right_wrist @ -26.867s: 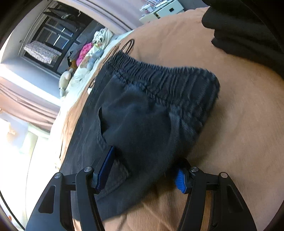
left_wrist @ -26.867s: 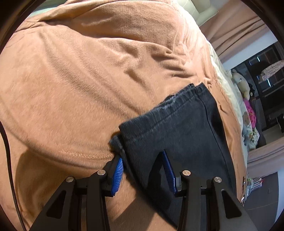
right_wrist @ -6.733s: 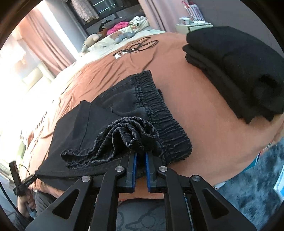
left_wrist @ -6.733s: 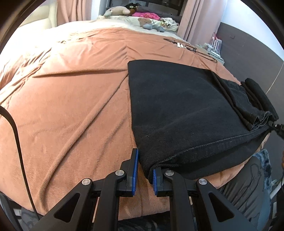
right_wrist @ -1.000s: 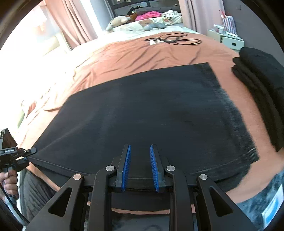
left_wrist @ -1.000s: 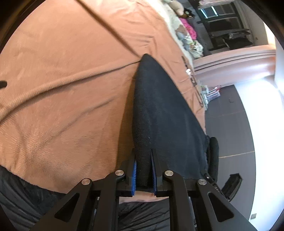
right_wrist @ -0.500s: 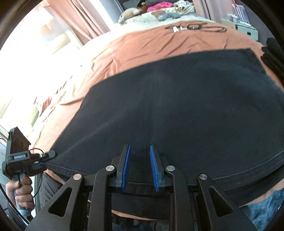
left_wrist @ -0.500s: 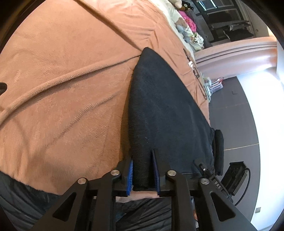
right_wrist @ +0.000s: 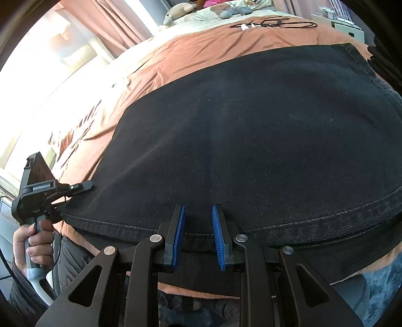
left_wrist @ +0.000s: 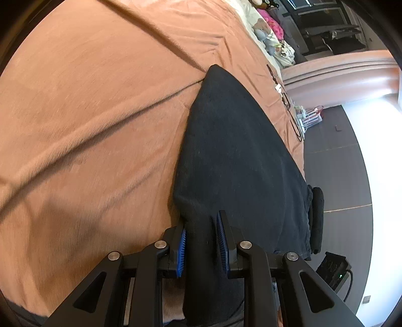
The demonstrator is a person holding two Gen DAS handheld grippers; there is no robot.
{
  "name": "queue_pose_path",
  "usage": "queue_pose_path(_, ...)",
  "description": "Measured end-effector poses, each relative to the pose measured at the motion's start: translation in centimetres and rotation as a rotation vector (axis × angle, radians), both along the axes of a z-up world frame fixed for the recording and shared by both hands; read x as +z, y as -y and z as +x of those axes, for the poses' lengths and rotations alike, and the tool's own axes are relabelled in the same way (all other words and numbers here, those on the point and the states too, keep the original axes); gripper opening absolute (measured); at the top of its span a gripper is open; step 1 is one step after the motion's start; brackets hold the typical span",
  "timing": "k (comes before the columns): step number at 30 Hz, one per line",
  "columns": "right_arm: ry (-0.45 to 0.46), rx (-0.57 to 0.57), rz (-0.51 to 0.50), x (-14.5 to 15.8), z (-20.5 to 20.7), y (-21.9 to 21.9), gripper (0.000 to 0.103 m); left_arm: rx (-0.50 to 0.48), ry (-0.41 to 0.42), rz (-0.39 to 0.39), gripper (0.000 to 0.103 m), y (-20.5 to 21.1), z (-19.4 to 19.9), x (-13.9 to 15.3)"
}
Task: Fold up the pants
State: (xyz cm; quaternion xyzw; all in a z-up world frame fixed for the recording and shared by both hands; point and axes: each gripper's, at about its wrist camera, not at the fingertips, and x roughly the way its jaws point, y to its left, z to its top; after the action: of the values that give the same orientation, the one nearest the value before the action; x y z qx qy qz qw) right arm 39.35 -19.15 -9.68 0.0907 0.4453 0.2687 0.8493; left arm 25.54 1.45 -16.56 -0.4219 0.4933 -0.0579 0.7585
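Observation:
Black pants [right_wrist: 251, 130] lie spread flat on the orange bedspread [left_wrist: 88, 113], their hemmed near edge at the bed's front. In the left wrist view the pants [left_wrist: 238, 156] run away from me as a dark wedge. My left gripper [left_wrist: 201, 241] has its blue pads slightly apart around the pants' near corner. It also shows in the right wrist view [right_wrist: 72, 191] at the pants' left corner. My right gripper [right_wrist: 198, 231] is open, its pads either side of the near hem.
A stack of folded black clothes [left_wrist: 317, 221] lies at the pants' right end. Black cables [right_wrist: 273, 24] and stuffed toys [right_wrist: 176, 13] lie at the far end of the bed. Curtains [right_wrist: 113, 22] hang at the back left.
Both grippers have opened wider. The left has let go of the pants' corner. The right camera has moved closer over the pants.

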Motion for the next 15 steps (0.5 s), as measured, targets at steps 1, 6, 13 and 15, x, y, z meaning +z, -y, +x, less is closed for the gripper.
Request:
queue_pose_path(1,0.000,-0.002,0.004,0.0,0.0,0.1,0.018,-0.003,-0.001,0.006,0.023,0.0,0.2,0.1)
queue_pose_path(6,-0.004,-0.015,0.039,-0.3,0.3,0.6,0.018,-0.030,-0.030,-0.004,0.023,0.0,2.5,-0.9)
queue_pose_path(13,0.009,-0.031,0.045,-0.2,0.6,0.4,0.018,-0.040,-0.010,0.029,0.006,0.0,3.8,-0.4)
queue_pose_path(15,0.014,-0.039,0.038,0.0,0.4,0.2,0.018,-0.043,0.013,0.071,0.006,0.1,3.5,0.8)
